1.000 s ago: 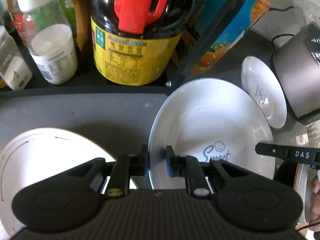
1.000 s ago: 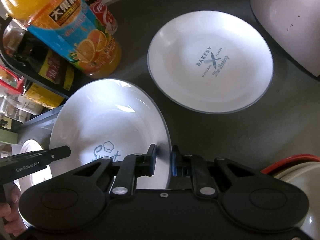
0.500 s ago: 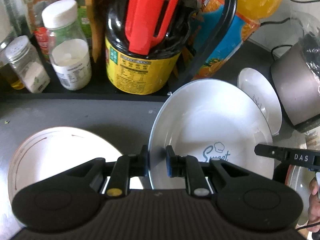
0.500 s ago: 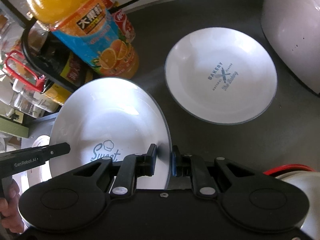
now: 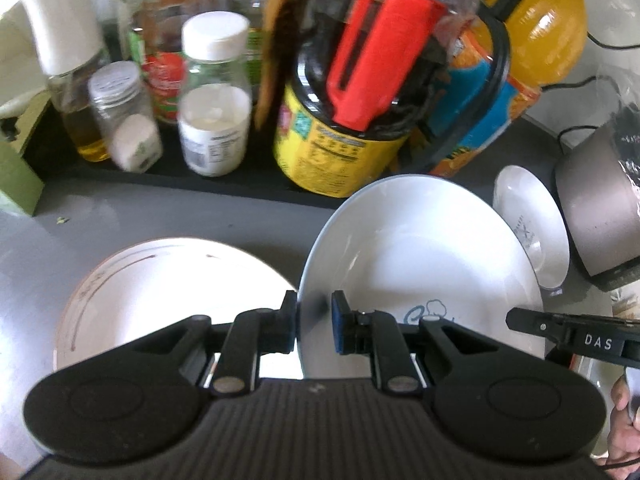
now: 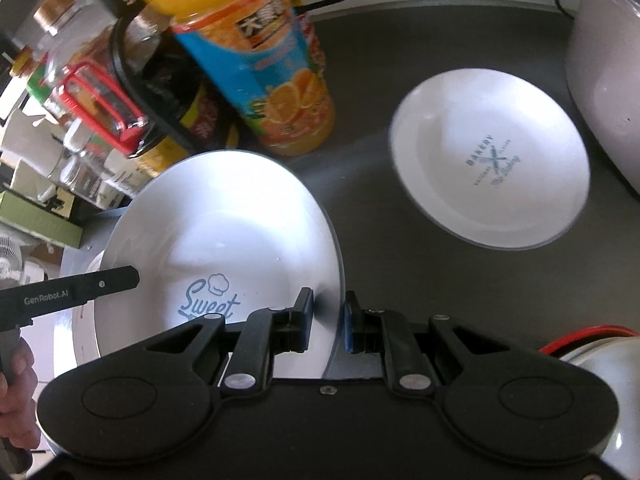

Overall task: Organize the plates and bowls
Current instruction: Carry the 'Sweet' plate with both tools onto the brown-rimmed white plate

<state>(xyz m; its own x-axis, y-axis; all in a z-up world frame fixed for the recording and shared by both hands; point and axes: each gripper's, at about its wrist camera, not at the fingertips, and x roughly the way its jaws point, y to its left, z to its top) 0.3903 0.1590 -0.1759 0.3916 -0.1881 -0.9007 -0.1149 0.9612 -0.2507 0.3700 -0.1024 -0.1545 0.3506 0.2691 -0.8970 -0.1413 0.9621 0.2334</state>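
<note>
While both grippers clamp opposite edges of one white dish, the Sweet plate (image 5: 420, 264) hangs between them above the grey counter (image 6: 400, 260). On the left wrist view, the left gripper (image 5: 314, 322) has its jaws pinched on the plate's left rim, one pad outside and one inside the bowl of the plate. On the right wrist view, the right gripper (image 6: 325, 320) has its jaws closed on the right rim in the same way, and the blue "Sweet" print faces up near that gripper. Below and to the left of the held plate lies a white plate with a brown line (image 5: 160, 292), flat on the counter. Further right sits the Bakery plate (image 6: 492, 160), also flat, well apart from the held one and just beside a pale cooker (image 6: 608, 80). Behind the plates stands an orange juice bottle (image 6: 256, 68), next to a dark bottle with a red handle (image 5: 372, 72) and yellow label. Left of that are several jars (image 5: 214, 96) on a black rack. A red-rimmed white dish (image 6: 600, 356) shows at the lower right edge of the right wrist view.
</note>
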